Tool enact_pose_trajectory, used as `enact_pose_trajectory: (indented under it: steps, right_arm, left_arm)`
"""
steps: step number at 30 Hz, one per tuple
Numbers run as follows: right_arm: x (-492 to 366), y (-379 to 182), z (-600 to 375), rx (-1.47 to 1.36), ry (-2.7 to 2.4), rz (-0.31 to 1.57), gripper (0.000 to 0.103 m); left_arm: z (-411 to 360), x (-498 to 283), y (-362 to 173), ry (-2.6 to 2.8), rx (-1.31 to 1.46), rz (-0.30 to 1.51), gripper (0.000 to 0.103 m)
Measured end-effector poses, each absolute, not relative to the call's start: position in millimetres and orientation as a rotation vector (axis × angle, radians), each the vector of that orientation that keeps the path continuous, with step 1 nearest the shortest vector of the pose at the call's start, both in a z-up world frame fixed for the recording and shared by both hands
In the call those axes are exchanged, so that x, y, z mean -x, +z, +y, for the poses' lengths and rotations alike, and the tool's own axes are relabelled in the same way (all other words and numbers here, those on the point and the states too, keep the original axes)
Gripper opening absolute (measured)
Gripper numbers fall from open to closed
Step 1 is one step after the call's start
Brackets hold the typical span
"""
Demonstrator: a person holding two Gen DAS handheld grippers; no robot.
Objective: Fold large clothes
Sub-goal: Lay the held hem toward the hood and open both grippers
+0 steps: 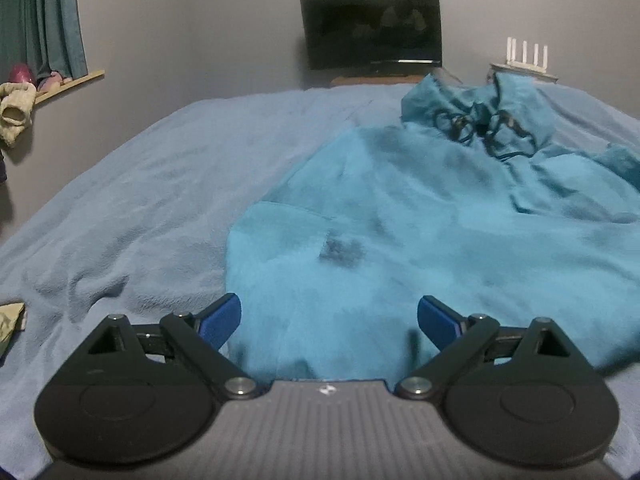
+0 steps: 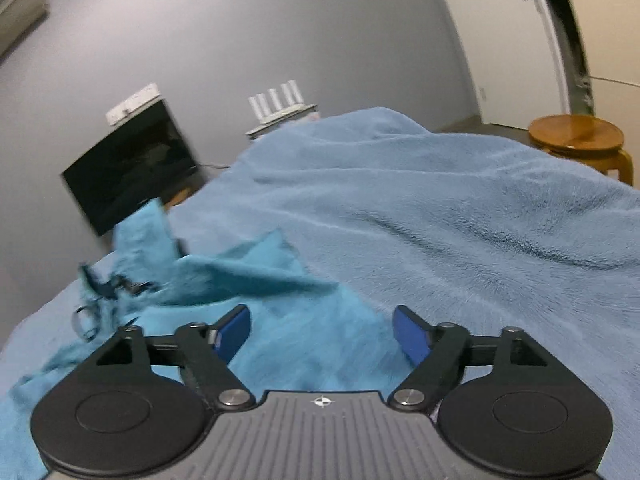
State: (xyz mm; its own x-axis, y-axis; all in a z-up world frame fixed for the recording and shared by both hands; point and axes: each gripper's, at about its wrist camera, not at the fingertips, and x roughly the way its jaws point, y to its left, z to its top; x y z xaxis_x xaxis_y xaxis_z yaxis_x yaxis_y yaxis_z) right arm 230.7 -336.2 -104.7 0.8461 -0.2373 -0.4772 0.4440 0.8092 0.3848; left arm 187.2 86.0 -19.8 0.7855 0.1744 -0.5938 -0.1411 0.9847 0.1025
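Left wrist view shows the left gripper [image 1: 329, 320] with fingers wide apart and empty, over the near hem of a teal hooded garment [image 1: 420, 216] spread on the light blue blanket [image 1: 140, 184]. Right wrist view shows the right gripper [image 2: 322, 334] likewise spread, clamping nothing, above the garment's right edge, its hood lying far left.

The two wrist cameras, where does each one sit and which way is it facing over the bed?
Left wrist view: on the left gripper, looking slightly down along the bed at the teal hoodie, toward the TV; only its open fingers show.
Right wrist view: on the right gripper, tilted, over the hoodie's edge, facing blanket, stool and door; only its open fingers show.
Shared: hoodie, blanket, TV, white router.
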Motion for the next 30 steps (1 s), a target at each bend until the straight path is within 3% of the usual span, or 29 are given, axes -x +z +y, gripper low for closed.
enact_pose_trajectory:
  steps: [12, 23, 30]
  right_arm:
    - [-105.6, -71.9, -280.4, -0.393, -0.262, 0.585, 0.085]
    - [-109.5, -89.4, -192.2, 0.065, -0.176, 0.508, 0.087]
    - [-119.7, -102.1, -236.5, -0.013, -0.469, 0.601, 0.084]
  left_arm:
    - [104.2, -125.9, -2.7, 0.164, 0.074, 0.638, 0.096]
    - [105.6, -121.5, -4.5, 0.151, 0.071, 0.639, 0.096]
    - [107.4, -128.6, -9.9, 0.139, 0.079, 0.659, 0.096]
